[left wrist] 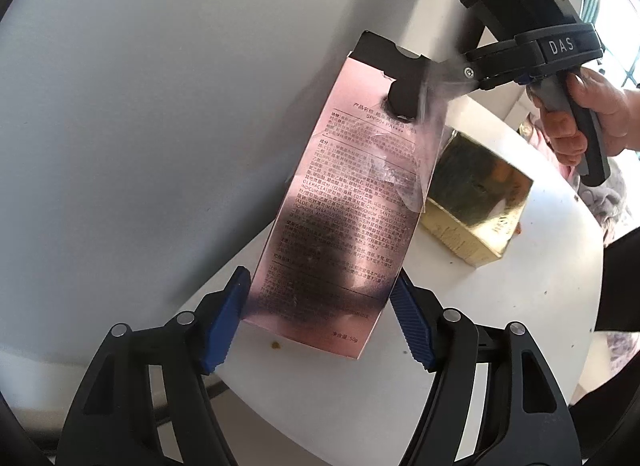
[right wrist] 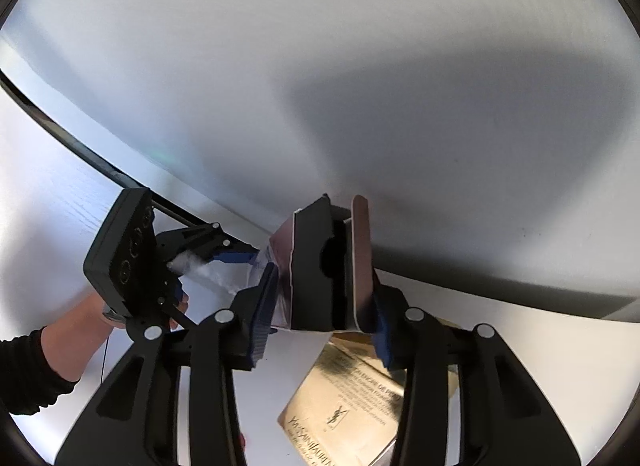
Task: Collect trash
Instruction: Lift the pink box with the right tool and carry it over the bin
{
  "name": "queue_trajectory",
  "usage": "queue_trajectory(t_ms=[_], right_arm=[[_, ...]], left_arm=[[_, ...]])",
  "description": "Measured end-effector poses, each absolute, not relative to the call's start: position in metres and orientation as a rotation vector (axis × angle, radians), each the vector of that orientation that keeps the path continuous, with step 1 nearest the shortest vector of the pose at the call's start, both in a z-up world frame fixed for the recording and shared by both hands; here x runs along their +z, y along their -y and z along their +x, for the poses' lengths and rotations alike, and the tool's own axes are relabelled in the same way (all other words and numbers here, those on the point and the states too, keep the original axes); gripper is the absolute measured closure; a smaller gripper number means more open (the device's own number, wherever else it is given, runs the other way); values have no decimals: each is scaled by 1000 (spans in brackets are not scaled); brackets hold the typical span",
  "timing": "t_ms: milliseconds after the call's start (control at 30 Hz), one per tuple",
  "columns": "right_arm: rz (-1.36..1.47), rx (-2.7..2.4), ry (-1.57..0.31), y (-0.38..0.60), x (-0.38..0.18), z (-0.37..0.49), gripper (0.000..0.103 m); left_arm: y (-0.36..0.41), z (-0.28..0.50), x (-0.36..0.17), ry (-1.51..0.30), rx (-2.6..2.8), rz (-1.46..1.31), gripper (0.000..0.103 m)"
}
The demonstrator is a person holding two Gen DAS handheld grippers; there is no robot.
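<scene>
A long pink box (left wrist: 352,193) printed with small text hangs in the air above the white table (left wrist: 540,286). In the left wrist view my left gripper (left wrist: 320,280) has its blue pads (left wrist: 224,318) against both sides of the box's near end. My right gripper (left wrist: 416,93) grips the far end by the black flap. In the right wrist view that gripper (right wrist: 324,294) clamps the open end of the pink box (right wrist: 362,250), black inside, while the left gripper (right wrist: 240,262) holds the other end. A gold box (left wrist: 476,201) lies on the table beneath.
The gold box (right wrist: 344,414) lies flat under the right gripper on the white table (right wrist: 520,346). Clear tape (left wrist: 396,169) peels off the pink box. A crumb (left wrist: 275,344) sits on the table. A person's hands (left wrist: 592,113) (right wrist: 80,330) hold the grippers. A pale wall stands behind.
</scene>
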State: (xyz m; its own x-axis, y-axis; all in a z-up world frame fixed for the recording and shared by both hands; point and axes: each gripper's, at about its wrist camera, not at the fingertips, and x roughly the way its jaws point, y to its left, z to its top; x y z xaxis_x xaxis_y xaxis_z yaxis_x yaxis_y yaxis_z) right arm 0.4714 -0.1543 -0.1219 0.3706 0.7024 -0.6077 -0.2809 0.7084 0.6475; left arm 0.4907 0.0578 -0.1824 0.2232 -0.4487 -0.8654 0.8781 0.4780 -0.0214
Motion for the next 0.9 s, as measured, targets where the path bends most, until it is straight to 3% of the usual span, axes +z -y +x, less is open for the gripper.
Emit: queue_trajectory(t_ms=[367,900], right_arm=[[440,705,-988,156,-93,440,63],[318,871,-997,134,-54,364,63]], left_arm=[[-75,463,-154,-935,-939,500,36],[-114,349,-120,-905,-773,409,36]])
